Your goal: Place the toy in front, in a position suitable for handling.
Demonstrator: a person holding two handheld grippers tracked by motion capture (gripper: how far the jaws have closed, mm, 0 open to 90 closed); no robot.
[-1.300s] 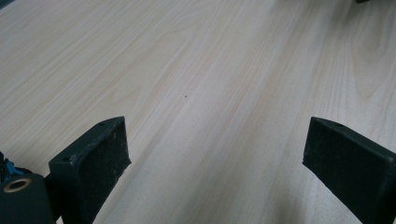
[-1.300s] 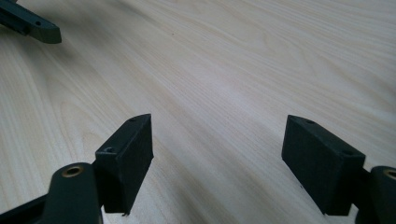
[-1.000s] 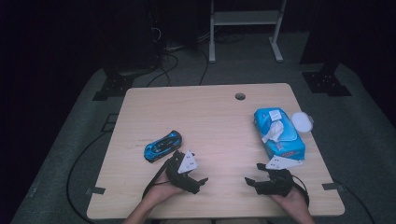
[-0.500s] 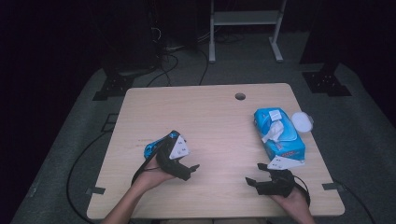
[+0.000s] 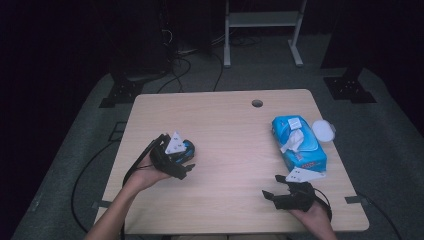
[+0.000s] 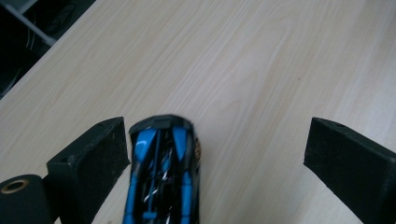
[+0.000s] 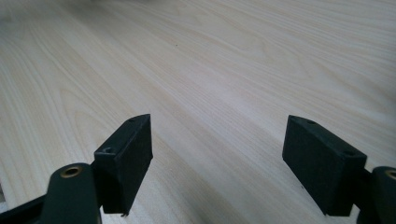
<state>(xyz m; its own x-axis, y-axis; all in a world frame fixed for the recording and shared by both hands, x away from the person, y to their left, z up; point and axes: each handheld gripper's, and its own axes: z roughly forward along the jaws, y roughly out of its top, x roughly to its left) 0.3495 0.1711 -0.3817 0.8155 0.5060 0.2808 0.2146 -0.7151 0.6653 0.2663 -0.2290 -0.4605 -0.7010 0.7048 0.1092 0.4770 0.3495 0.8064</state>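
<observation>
High view: table (image 5: 225, 130) holds your left gripper (image 5: 181, 169) at its left side, sitting over the blue toy car (image 5: 188, 148); your right gripper (image 5: 272, 196) rests near the front edge, the wipes pack (image 5: 298, 142) just beyond it, white lid (image 5: 323, 130) beside the pack.
Left gripper view: your jaws are spread wide, car (image 6: 162, 172) between them, close against the left jaw, well clear of the right one.
Right gripper view: your jaws are spread, bare tabletop (image 7: 210, 70) between and ahead of them.
</observation>
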